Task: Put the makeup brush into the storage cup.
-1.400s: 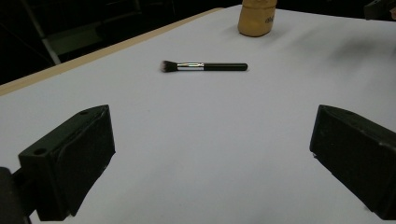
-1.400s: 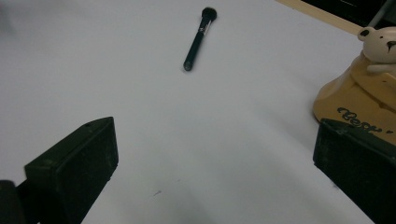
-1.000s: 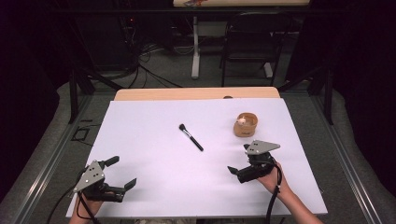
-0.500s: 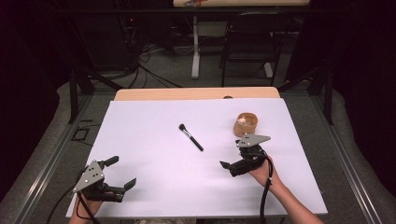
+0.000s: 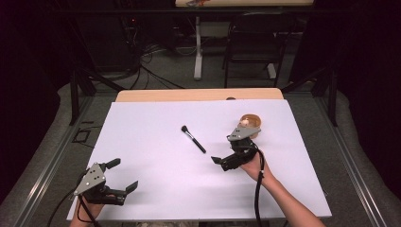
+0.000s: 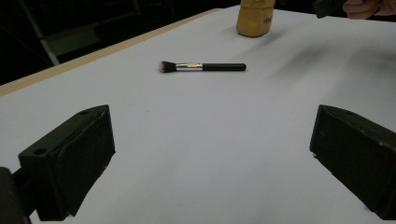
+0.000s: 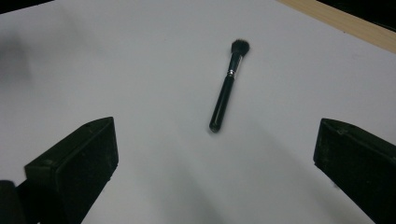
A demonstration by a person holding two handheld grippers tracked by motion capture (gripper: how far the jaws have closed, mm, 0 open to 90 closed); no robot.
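Right gripper (image 5: 222,163), jaws wide, points at the brush (image 5: 193,139) mid-frame; its plate partly hides what looks like a wooden holder (image 5: 253,121). Left gripper (image 5: 124,177), lower left, gapes wide.

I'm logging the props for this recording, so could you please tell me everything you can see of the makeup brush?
The makeup brush is slim, with a glossy black handle, a short metal collar that looks silver with a gold band, and a dark, fluffy tuft of bristles. It lies flat on the white table cover, bristles pointing away from the person. Nothing else touches it; the right gripper is nearest, jaws open and aimed at the handle end.
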